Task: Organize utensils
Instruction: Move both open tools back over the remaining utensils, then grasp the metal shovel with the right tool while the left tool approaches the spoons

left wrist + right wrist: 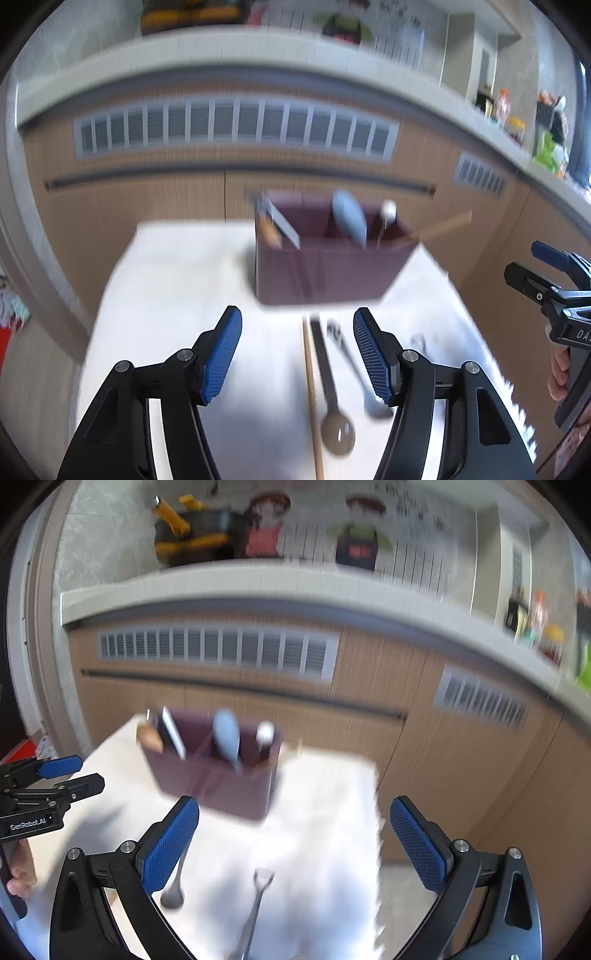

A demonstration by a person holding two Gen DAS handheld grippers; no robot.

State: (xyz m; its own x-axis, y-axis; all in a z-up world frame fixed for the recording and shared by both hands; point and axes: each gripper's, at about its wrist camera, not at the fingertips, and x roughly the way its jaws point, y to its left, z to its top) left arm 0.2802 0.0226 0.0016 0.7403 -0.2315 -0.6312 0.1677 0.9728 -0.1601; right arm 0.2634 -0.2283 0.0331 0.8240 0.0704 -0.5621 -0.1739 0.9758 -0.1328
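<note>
A maroon utensil holder point(325, 269) stands on the white table point(177, 280) and holds a knife, a pale blue spatula point(349, 218), a white-tipped tool and a wooden stick. In front of it lie a wooden chopstick point(311, 391), a dark spoon point(332, 398) and a metal spoon point(354, 365). My left gripper point(297, 354) is open and empty above them. My right gripper point(293, 845) is open and empty above a metal utensil point(255, 904); a spoon point(175, 886) lies by its left finger. The holder point(218, 775) stands ahead of it.
Wooden cabinets with vents point(236, 129) and a grey counter point(258, 51) stand behind the table. Bottles and jars point(513, 114) sit on the counter at right. The table's right edge point(378, 812) drops to the floor. The views are blurred.
</note>
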